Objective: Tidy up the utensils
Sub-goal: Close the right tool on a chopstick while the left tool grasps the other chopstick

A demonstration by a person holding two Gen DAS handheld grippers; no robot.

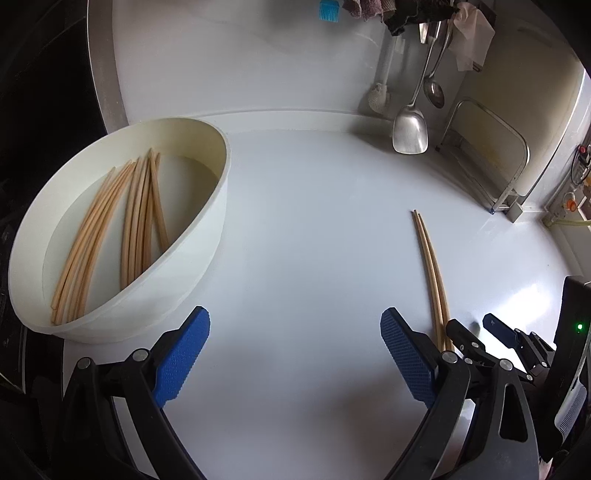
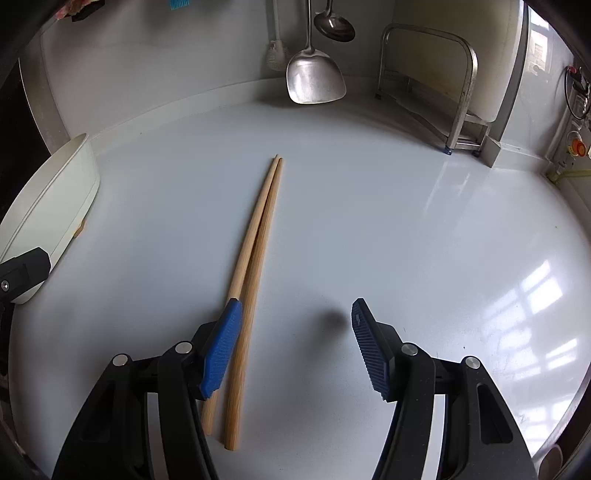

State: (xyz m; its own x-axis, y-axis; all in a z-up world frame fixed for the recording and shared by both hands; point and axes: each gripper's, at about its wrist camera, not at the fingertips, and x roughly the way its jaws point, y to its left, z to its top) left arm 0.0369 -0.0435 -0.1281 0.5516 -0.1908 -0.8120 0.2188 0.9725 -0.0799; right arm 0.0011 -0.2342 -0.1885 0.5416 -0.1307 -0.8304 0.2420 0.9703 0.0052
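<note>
A pair of wooden chopsticks (image 2: 258, 240) lies side by side on the white counter (image 2: 388, 229); it also shows in the left wrist view (image 1: 430, 266). My right gripper (image 2: 295, 317) is open, low over the counter, its left finger (image 2: 221, 350) over the near end of the pair. It appears in the left wrist view (image 1: 476, 328) at the right. My left gripper (image 1: 295, 325) is open and empty. A white round tub (image 1: 207, 236) with several wooden chopsticks (image 1: 110, 229) inside sits to its left, also seen in the right wrist view (image 2: 55, 206).
A steel spatula (image 2: 314, 77) and a ladle (image 2: 334, 24) hang on the back wall. A metal rack (image 2: 461, 92) holding a pale board stands at the back right. A blue silicone brush (image 1: 328, 10) hangs at the top. A dark hob (image 1: 40, 122) borders the counter's left side.
</note>
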